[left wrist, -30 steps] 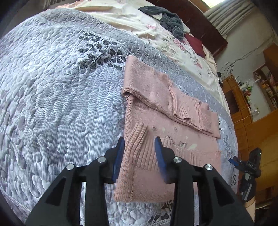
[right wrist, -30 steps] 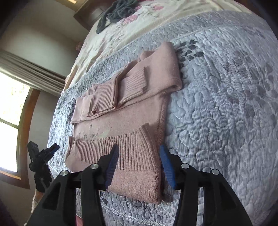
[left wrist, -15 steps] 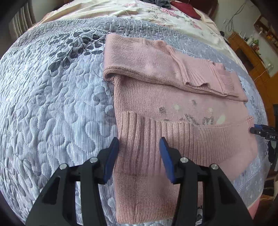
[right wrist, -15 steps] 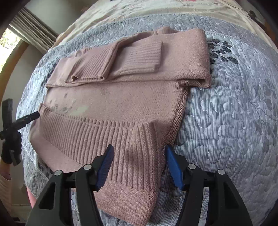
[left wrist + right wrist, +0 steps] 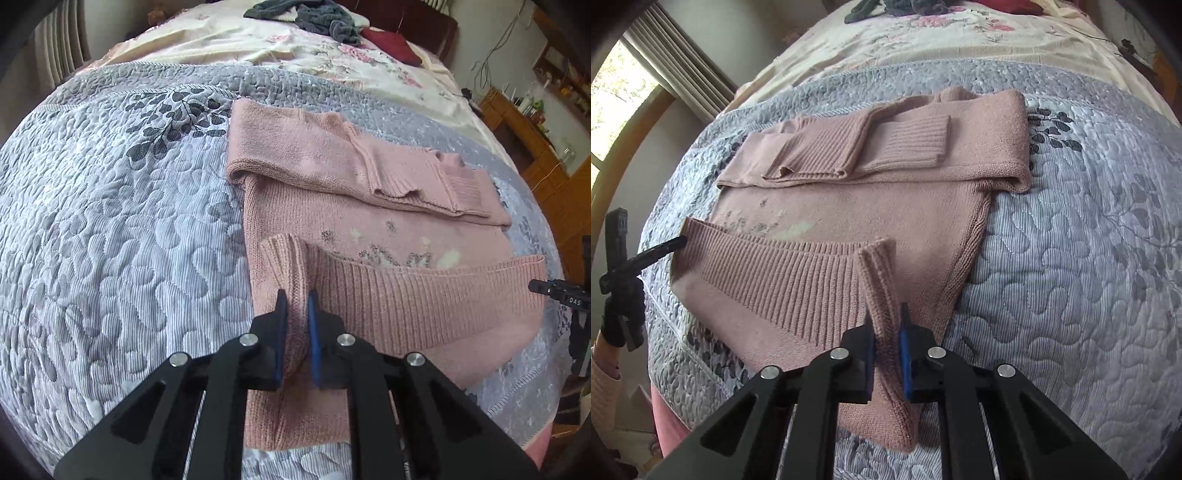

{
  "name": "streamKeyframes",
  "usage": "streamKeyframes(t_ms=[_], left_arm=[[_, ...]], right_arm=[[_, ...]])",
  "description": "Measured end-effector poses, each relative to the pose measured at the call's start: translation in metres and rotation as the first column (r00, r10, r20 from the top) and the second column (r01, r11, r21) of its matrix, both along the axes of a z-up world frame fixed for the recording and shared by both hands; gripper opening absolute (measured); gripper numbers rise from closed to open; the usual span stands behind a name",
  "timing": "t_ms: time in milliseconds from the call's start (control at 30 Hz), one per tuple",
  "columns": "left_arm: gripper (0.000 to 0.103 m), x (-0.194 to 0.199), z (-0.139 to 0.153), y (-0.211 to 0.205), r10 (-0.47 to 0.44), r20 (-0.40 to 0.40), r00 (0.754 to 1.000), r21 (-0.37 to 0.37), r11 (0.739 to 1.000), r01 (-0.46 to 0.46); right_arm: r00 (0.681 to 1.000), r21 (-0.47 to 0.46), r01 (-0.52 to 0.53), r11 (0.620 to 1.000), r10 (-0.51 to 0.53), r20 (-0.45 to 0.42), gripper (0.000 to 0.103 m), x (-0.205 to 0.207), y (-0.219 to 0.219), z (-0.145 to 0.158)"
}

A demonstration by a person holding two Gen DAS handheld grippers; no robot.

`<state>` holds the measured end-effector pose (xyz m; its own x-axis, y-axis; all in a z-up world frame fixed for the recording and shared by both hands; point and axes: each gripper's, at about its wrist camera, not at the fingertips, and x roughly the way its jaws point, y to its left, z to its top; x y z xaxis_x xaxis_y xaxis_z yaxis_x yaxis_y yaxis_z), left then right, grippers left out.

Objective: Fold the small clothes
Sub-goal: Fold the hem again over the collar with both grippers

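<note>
A bedroom: a bed (image 5: 110, 229) covered with a grey quilted spread printed with dark leaf sprigs, and beyond it a cream floral sheet (image 5: 258, 40) running to the head of the bed, where a dark grey garment (image 5: 317, 16) lies in a heap next to a dark red cushion (image 5: 391, 44). A curtained window (image 5: 624, 96) shows in the right wrist view, and wooden furniture (image 5: 535, 147) stands along the wall in the left wrist view.

The pink knitted sweater (image 5: 369, 221) lies flat on the grey spread near the foot edge of the bed, partly folded. Its sleeves are laid across the upper part, their ribbed cuffs overlapping, and the ribbed hem band is turned up over the lower body, just below a small pale pattern on the chest.

The left gripper (image 5: 294, 306) has its blue-padded fingers drawn almost together, pinching a raised ridge of the ribbed hem at one end of the folded band. The right gripper (image 5: 888, 321) is likewise nearly closed, clamping a standing pleat of ribbed knit at the opposite end of the band, close to the sweater's side edge. In both views the pinched cloth stands up between the fingers while the rest of the sweater stays flat on the spread. Each wrist view catches the other gripper at the frame's edge, at the far end of the hem.
</note>
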<state>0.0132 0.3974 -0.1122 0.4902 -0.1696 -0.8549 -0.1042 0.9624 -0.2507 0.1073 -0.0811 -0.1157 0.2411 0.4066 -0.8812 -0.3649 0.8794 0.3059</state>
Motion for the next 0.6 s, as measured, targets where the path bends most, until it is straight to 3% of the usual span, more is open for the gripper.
streamKeyframes(t_ms=[300, 600], left_arm=[[0.008, -0.031, 0.045, -0.005, 0.017, 0.145, 0.989, -0.023, 1.0, -0.013], [0.008, 0.019, 0.097, -0.008, 0.016, 0.253, 0.967, -0.026, 1.0, -0.009]], right_arm=[[0.998, 0.111, 0.028, 0.993, -0.034, 0.059, 0.01, -0.023, -0.013, 0.04], [0.987, 0.156, 0.048, 0.987, -0.071, 0.146, 0.01, 0.017, -0.007, 0.094]])
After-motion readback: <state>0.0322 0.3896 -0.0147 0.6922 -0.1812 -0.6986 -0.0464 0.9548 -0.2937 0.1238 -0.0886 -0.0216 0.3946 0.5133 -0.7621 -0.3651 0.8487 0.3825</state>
